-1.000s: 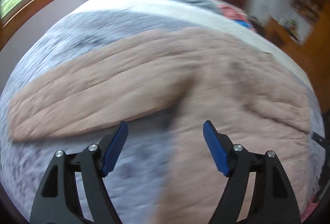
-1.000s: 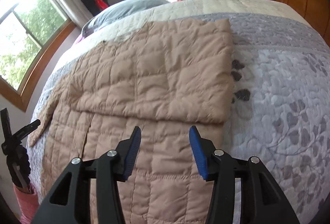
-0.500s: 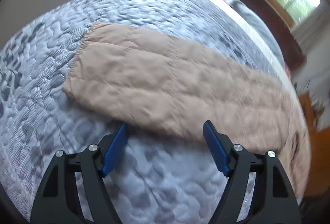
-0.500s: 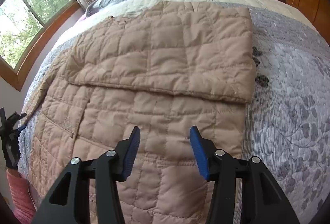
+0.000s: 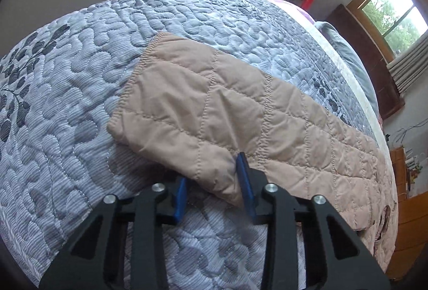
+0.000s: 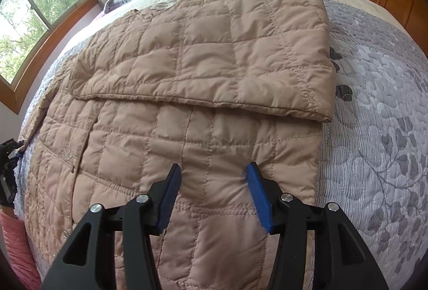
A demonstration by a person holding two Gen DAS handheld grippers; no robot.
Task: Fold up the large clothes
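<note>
left wrist view: sleeve (image 5: 214,113) of the tan quilted jacket (image 6: 187,129) pinched near its cuff end, ready to fold inward.
the left gripper (image 5: 214,183) is clenched on the sleeve's near edge, out on the grey bedspread (image 5: 80,76); the right gripper (image 6: 212,188) hangs released over the jacket body, whose other sleeve already lies folded across it. next, i judge, lift and carry this sleeve over the body without dragging. no containers show.

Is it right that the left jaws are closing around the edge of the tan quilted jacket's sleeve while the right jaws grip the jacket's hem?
Not quite. In the right wrist view the right gripper is open above the tan quilted jacket, gripping nothing. The left wrist view does show the left gripper around the sleeve edge.
</note>
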